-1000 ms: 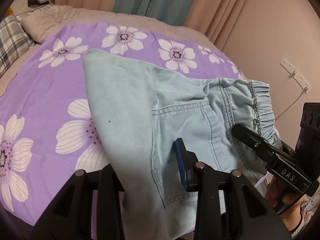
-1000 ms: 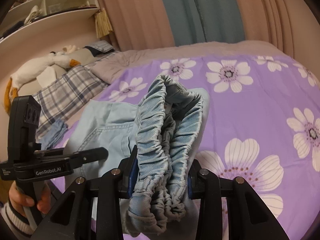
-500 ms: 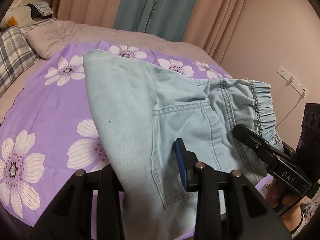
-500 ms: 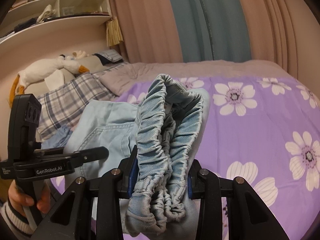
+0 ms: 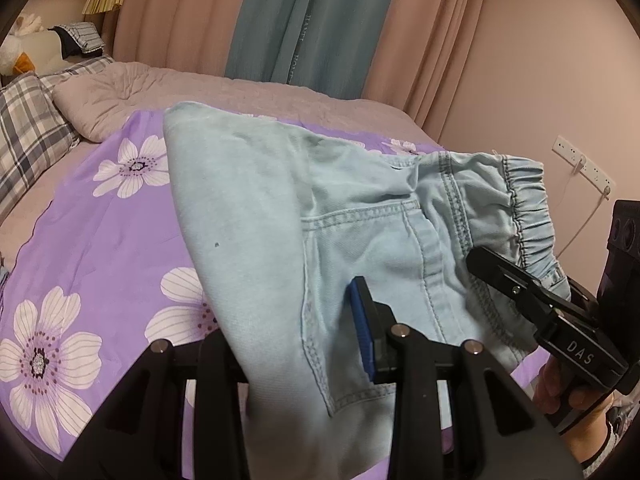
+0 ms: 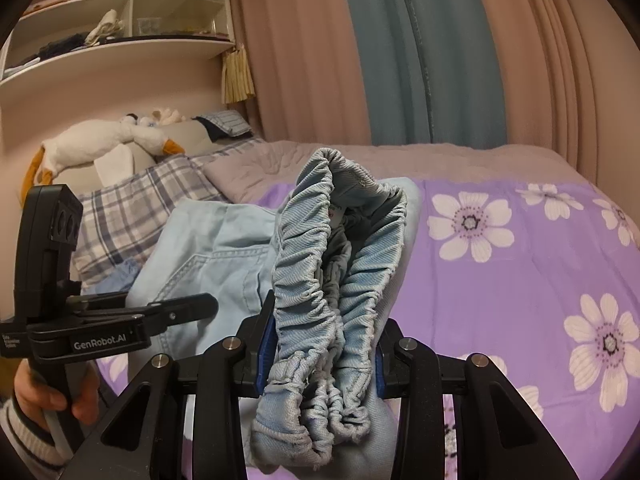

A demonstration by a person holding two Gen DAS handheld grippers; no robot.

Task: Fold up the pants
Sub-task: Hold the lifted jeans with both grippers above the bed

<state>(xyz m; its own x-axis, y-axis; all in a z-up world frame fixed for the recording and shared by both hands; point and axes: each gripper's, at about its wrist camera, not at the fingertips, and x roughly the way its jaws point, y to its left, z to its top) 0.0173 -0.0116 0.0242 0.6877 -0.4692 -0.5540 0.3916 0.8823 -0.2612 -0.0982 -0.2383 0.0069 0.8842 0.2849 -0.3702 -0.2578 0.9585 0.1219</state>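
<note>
Grippers (image 6: 320,354) on ruched denim pants (image 6: 336,280)

Home bedroom: bed with purple flower-print cover (image 6: 520,280), plaid pillow (image 6: 132,216), white plush goose (image 6: 100,144), pink and teal curtains (image 6: 400,52), wall shelving (image 6: 120,4).

The left gripper (image 5: 304,344) is squeezing tight on the light blue denim pants (image 5: 360,232). The right gripper (image 6: 320,356) is pinching their bunched stretchy waistband (image 6: 340,280), both held up side by side.
</note>
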